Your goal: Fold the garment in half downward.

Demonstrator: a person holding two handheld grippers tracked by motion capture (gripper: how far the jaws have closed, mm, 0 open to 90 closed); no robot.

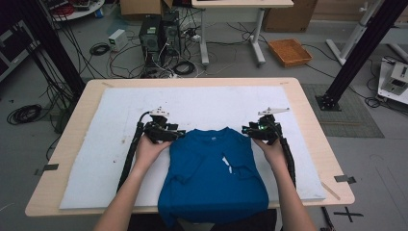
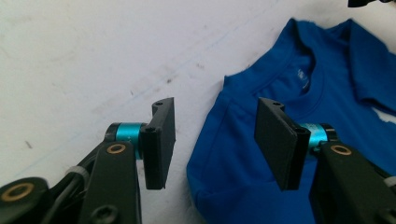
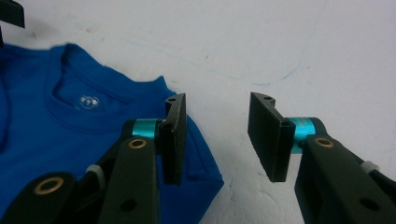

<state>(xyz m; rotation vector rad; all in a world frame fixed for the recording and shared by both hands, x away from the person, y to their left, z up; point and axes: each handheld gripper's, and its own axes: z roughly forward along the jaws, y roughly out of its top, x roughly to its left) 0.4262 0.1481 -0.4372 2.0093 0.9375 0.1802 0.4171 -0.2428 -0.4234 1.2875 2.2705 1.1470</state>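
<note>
**A:** Where is the shirt?

**B:** A blue T-shirt (image 1: 211, 173) lies flat on a white mat (image 1: 106, 144) covering a light wooden surface (image 1: 312, 125). Its collar points away from the person, and its hem hangs over the surface's near edge. There are small white marks on its chest.

**A:** And the hands?

**B:** Both sit at the shirt's shoulders. The left hand (image 1: 150, 150) holds the left gripper (image 1: 180, 134) at the shirt's left shoulder; the right hand (image 1: 272, 149) holds the right gripper (image 1: 246, 130) at its right shoulder.

**A:** How do the jaws stand?

**B:** Both pairs are parted to a middling gap — no cloth is pinched. In the left gripper view, the left gripper (image 2: 215, 135) straddles the shirt's shoulder edge: one jaw over bare mat (image 2: 93, 60), the other over blue cloth (image 2: 327, 79). In the right gripper view, the right gripper (image 3: 217, 135) does likewise — one jaw over the shirt's (image 3: 70, 126) shoulder corner, the other over the mat (image 3: 280, 46) beside it.

**A:** Anything beyond the shirt?

**B:** On the floor past the surface, farther than the collar, stand computer towers (image 1: 159, 33) among tangled cables, and an orange tray (image 1: 290, 52).
</note>
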